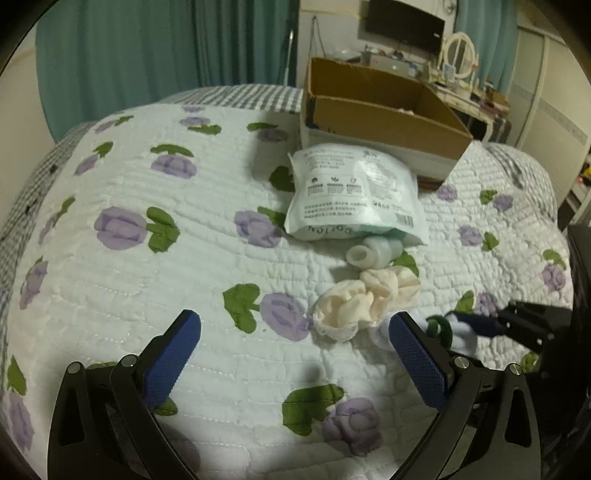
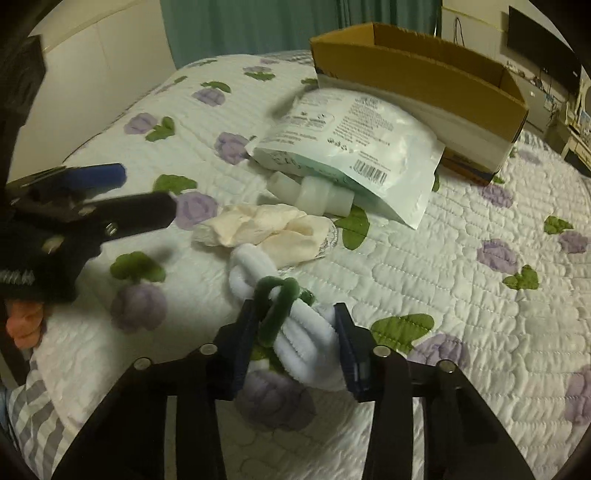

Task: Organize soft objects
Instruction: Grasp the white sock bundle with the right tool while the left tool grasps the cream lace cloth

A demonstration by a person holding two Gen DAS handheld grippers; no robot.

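My right gripper [image 2: 295, 314] is shut on a bundle of white and green fuzzy pipe cleaners [image 2: 295, 332], low over the bed; the bundle also shows in the left wrist view [image 1: 439, 328]. A cream scrunchie [image 2: 266, 229] [image 1: 362, 299] lies just beyond it. A white tape roll [image 2: 314, 194] [image 1: 369, 253] lies under the edge of a white cotton pad packet [image 2: 351, 147] [image 1: 354, 195]. An open cardboard box [image 2: 424, 74] [image 1: 376, 107] stands behind the packet. My left gripper [image 1: 295, 325] is open and empty, left of the scrunchie; it also shows in the right wrist view [image 2: 144, 192].
Everything lies on a white quilt with purple flowers [image 1: 147, 258] [image 2: 461, 258] on a bed. Green curtains [image 1: 147, 55] hang behind the bed. A cluttered dresser with a mirror [image 1: 458, 55] and a dark screen [image 1: 402, 22] stand at the back right.
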